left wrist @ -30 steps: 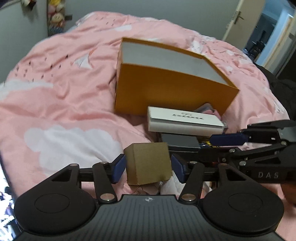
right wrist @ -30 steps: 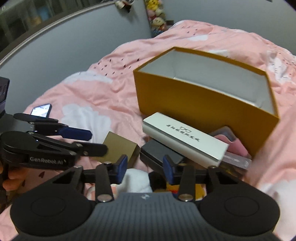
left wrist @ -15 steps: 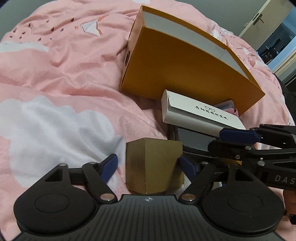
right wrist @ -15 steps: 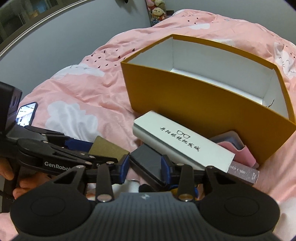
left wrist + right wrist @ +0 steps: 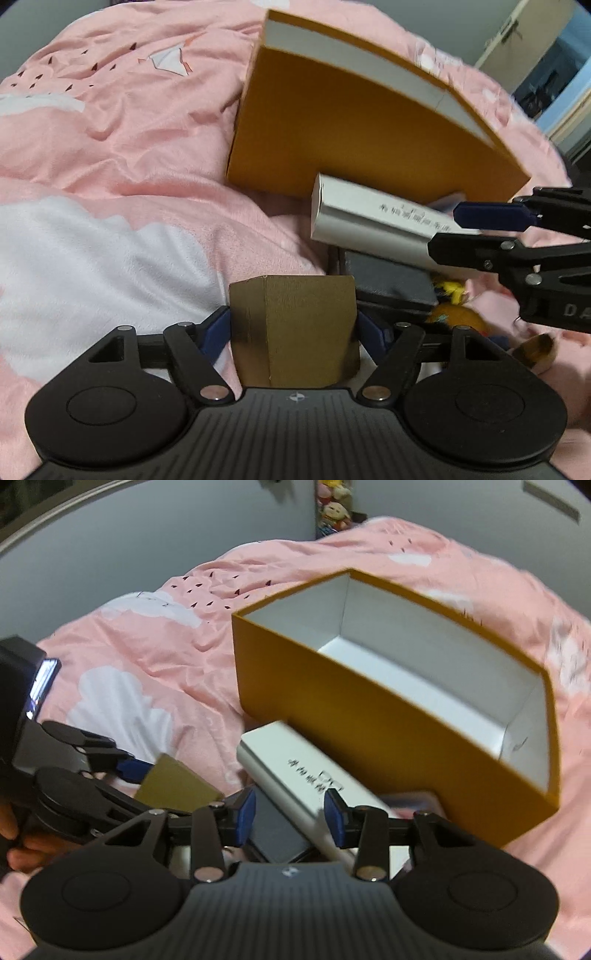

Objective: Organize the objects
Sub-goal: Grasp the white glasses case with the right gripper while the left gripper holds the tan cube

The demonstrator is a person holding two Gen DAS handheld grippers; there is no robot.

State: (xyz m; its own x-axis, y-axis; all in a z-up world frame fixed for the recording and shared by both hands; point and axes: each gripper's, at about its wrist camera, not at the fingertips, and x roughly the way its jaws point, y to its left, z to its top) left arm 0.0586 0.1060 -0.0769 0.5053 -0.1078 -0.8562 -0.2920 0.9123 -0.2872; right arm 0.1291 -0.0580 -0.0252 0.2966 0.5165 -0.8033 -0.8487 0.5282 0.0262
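Observation:
A small brown cardboard box [image 5: 295, 328] rests on the pink bedspread, turned corner-on between the jaws of my left gripper [image 5: 293, 325]. The jaws are closing and both blue pads touch its sides. From the right wrist view the left gripper [image 5: 159, 781] and the brown box [image 5: 181, 788] sit low on the left. My right gripper [image 5: 290, 818] hovers over the near end of a long white box [image 5: 291, 771]. Its jaws are opening and do not press on anything. The white box lies on a flat black box [image 5: 277, 834]. An open orange box [image 5: 369, 720] stands behind, empty.
The orange box [image 5: 351, 129] fills the middle of the bed, with the white box [image 5: 369, 218] and black box [image 5: 388, 277] against its near wall. A yellow plush toy [image 5: 454, 314] lies by the black box. A hand [image 5: 18, 845] holds the left gripper. Grey wall behind.
My left gripper sank to the bedspread with the brown box, which now shows a corner; its jaws widened, then narrowed onto it. My right gripper slid over the white box and rolled.

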